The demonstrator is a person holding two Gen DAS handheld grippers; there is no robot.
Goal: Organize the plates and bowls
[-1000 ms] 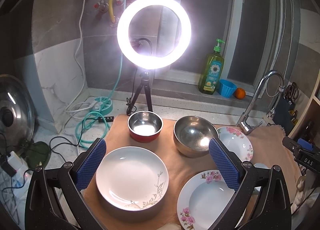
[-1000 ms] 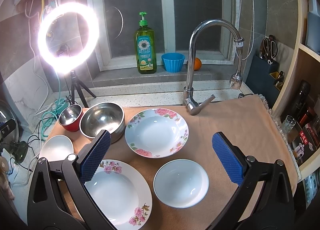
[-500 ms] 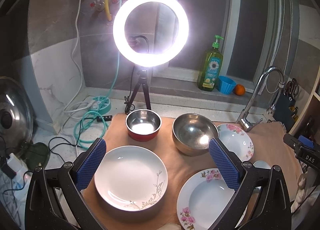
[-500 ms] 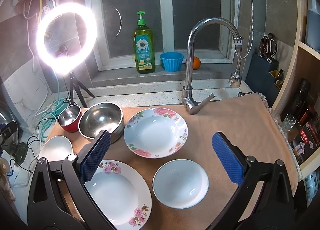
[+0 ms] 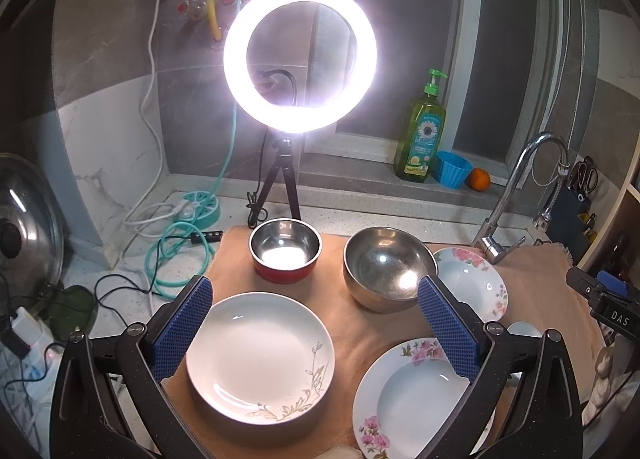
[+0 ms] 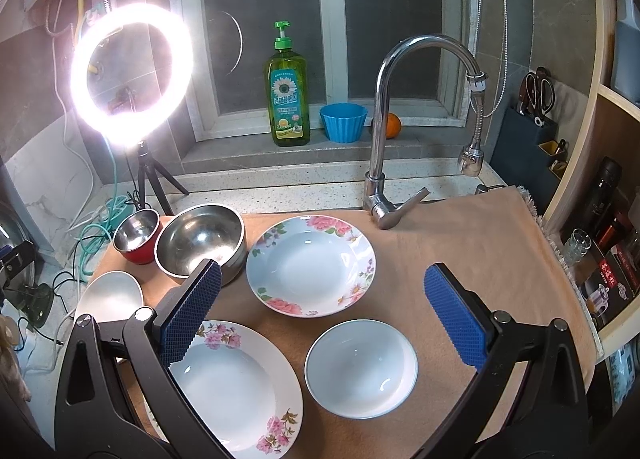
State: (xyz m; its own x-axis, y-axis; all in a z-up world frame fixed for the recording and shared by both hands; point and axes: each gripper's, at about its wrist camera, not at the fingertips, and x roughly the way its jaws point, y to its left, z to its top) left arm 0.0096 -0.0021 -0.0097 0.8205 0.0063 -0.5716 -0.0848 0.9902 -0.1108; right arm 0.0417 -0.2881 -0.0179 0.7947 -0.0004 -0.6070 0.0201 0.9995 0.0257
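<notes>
Both tongs stand wide apart, holding nothing: left tongs (image 5: 316, 329) above the white plate with a plant sprig (image 5: 260, 355), right tongs (image 6: 322, 313) above the small white bowl (image 6: 361, 368) (both floral plates nearby). Red steel bowl (image 5: 285, 250) at 12 o'clock of the sprig plate, larger steel bowl (image 5: 386, 268) at 2, all on the tan-clothed table (image 6: 472, 243).
</notes>
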